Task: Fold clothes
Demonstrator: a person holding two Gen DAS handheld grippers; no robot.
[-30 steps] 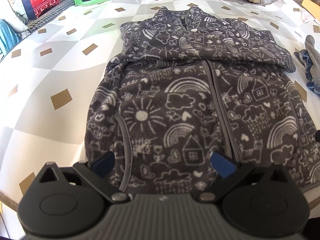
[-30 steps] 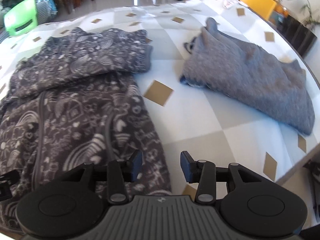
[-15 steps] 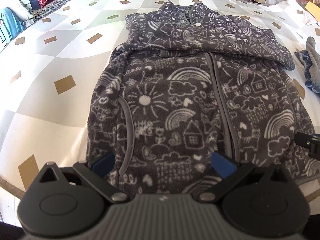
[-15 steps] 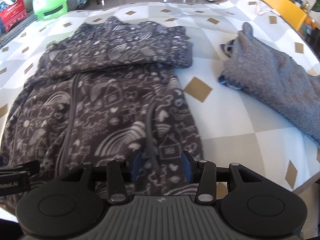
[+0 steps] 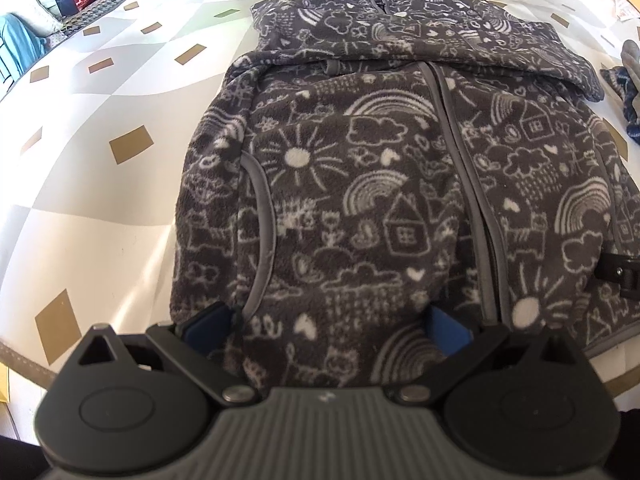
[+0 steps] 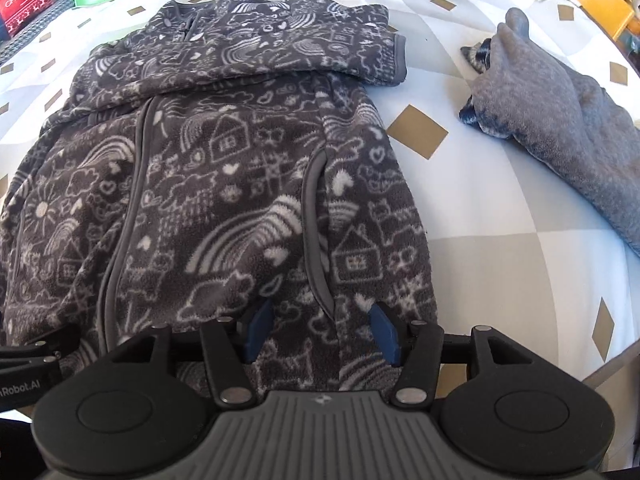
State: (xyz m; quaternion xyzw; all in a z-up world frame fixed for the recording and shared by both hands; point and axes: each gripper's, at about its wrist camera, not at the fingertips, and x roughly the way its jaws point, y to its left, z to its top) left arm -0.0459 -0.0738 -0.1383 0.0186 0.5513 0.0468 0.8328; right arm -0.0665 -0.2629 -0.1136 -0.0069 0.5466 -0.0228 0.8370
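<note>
Two wrist views over the fleece jacket, which lies front-up and zipped on the desk, collar at the far end, sleeves folded across the chest, hem nearest you.

Your right gripper has come in from the bare cloth beside the jacket and now sits low over the hem on the pocket side. Its jaws have just been opening and stand about half apart, blue pads straddling the pocket seam; fleece lies between them, but the pads do not appear to press on it. Your left gripper has kept its place over the other half of the hem while the jacket has grown larger in its view. Its jaws are spread wide and hold nothing, with fabric below and between the pads.

In all likelihood you are setting up a two-point pinch on the hem, to carry it up toward the collar.

Edges and room: the near desk edge runs just behind the hem in both views, so little margin lies on your side. Ahead, the patterned cloth is open beyond the collar. On the right, a grey garment lies apart from the jacket, a strip of bare cloth between them; the left side is bare to the desk's rim.
</note>
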